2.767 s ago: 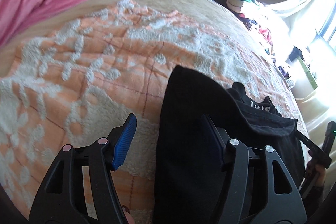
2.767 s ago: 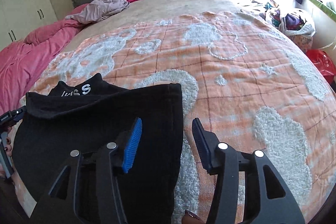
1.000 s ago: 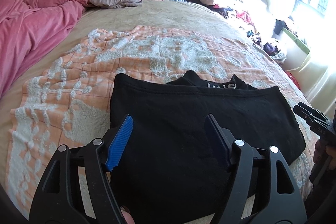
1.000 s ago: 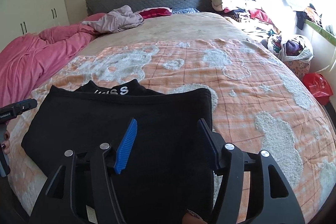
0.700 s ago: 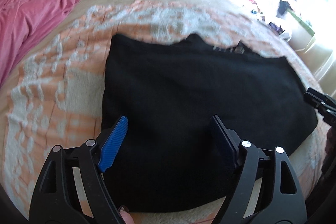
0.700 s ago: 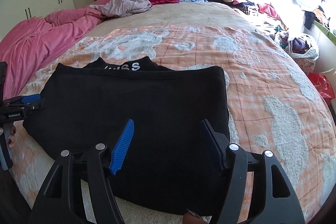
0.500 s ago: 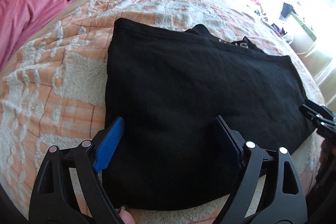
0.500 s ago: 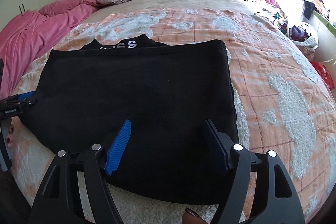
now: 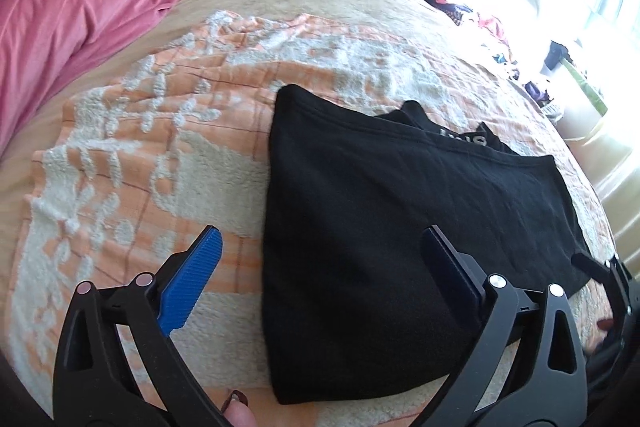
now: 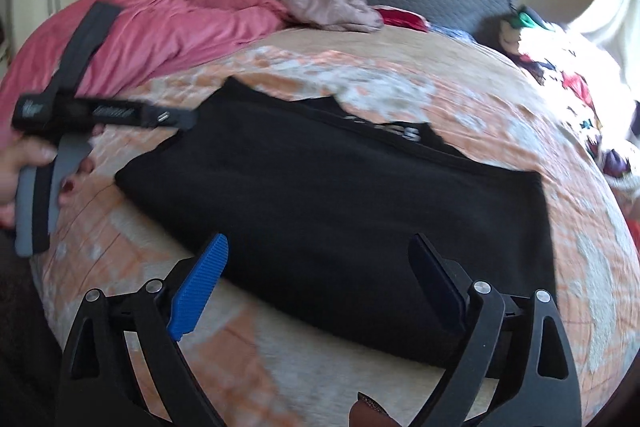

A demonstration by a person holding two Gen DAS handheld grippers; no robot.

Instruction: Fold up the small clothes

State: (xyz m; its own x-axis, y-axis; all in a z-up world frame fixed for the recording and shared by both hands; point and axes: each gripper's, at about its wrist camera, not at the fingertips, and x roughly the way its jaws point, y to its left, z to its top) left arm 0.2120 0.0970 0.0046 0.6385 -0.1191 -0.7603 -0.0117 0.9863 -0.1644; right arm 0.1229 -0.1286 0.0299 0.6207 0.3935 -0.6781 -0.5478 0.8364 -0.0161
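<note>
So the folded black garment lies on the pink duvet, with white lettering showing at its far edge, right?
Not quite. The black garment lies on the orange-and-white blanket, as the left wrist view shows; the pink duvet is bunched farther off to the left. The white lettering at its far edge is right.

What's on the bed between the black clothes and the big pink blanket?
Only the orange and white bedspread lies between the black garment and the pink blanket; nothing else sits on that stretch. The left wrist view shows it best.
</note>
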